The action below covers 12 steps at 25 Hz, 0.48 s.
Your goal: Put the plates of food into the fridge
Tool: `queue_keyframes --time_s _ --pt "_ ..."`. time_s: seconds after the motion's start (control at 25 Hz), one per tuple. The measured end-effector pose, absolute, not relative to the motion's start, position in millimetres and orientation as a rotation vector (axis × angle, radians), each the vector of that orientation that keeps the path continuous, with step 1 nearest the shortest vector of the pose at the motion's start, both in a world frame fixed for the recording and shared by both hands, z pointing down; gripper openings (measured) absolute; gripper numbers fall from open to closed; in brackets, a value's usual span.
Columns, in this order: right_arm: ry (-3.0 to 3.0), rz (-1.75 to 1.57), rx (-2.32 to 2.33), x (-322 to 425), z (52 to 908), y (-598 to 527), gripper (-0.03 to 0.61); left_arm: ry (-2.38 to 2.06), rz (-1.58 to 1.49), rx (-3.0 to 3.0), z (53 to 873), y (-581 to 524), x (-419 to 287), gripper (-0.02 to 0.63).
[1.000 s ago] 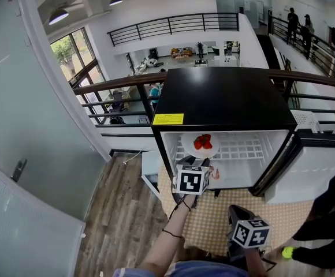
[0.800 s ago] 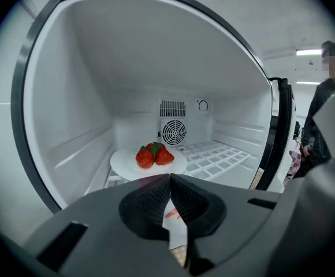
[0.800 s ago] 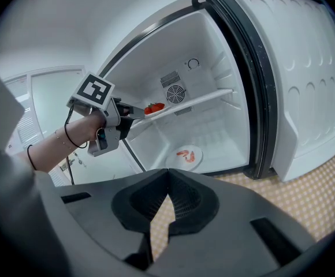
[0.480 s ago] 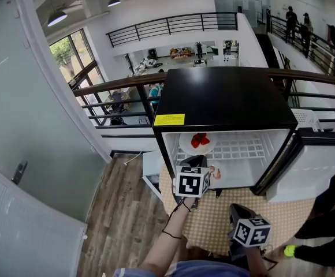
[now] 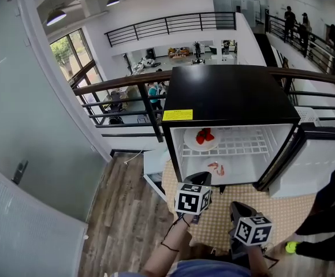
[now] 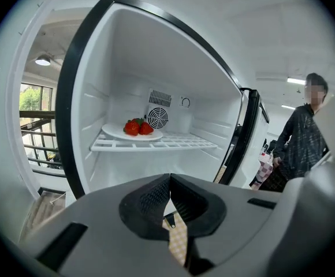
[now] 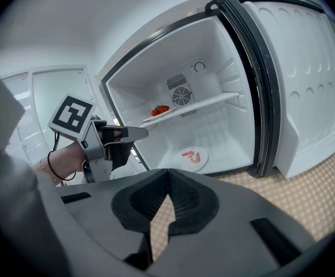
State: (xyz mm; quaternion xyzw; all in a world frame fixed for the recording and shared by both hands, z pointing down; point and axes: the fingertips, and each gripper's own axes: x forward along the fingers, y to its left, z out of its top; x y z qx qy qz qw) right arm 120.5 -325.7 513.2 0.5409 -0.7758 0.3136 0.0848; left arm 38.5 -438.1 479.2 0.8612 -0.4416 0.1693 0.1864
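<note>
The small black fridge [image 5: 231, 97] stands open. A white plate of strawberries [image 5: 202, 138] rests at the left of its wire shelf and shows again as the strawberry plate [image 6: 134, 130]. A plate of shrimp [image 5: 216, 168] lies on the fridge floor, seen too as the shrimp plate [image 7: 193, 156]. My left gripper [image 5: 199, 178] hangs in front of the opening, outside it, shut with nothing between its jaws [image 6: 170, 180]. My right gripper [image 5: 238, 206] is lower and nearer to me, over the checked mat, also shut and empty [image 7: 168, 175].
The fridge door [image 5: 306, 166] swings out to the right. A checked mat [image 5: 219, 224] covers the floor before the fridge, with wood flooring [image 5: 121, 212] to the left. A person in dark clothes [image 6: 297, 149] stands close on the right. A railing [image 5: 121, 97] runs behind.
My left gripper has drawn back out of the fridge's lower part toward me, and the shrimp plate stays on the fridge floor. The right gripper has barely moved.
</note>
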Motion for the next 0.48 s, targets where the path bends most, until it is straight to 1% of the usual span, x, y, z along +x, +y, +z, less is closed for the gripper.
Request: queue_keyframes --time_s 0.48 --pt "-2.345 0.908 1.638 67.3 498.6 -277.5 0.015 -1.071 0.342 2.495 474.4 -334.3 -2.3 0.012"
